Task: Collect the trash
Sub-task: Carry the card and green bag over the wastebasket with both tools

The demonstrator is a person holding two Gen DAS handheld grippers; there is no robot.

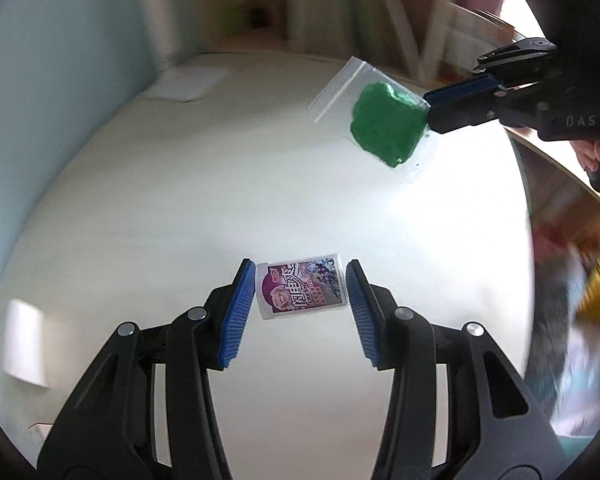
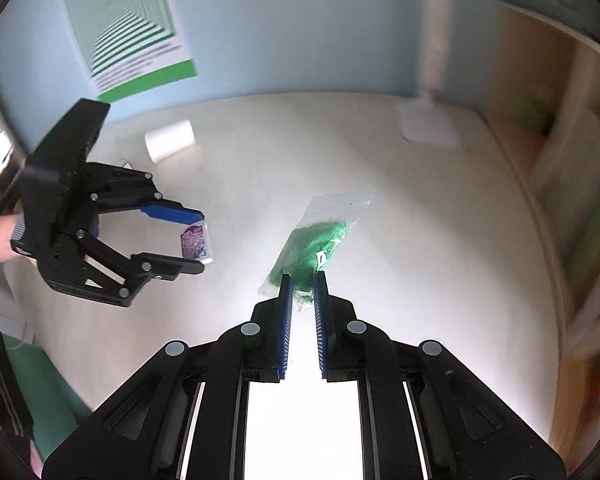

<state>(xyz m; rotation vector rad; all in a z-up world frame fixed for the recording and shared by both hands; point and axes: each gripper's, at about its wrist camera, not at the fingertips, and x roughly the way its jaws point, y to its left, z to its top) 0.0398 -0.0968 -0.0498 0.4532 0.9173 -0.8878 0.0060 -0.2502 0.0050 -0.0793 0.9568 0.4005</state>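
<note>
Left gripper (image 1: pixel 300 280) straddling snack packet (image 1: pixel 302 286), jaws apart.
Right gripper (image 2: pixel 300 280) gripping green bag (image 2: pixel 315 240); centre packet before closing.

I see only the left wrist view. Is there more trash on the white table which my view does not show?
Observer: Yes. The right wrist view shows a white paper roll lying on its side on the white table, near the blue wall, beyond the left hand-held gripper.
Operator: Thank you. Do you see a bin somewhere?
Observer: Not clearly. That view shows only a green shape below the table's edge, at the lower left. I cannot tell what it is.
</note>
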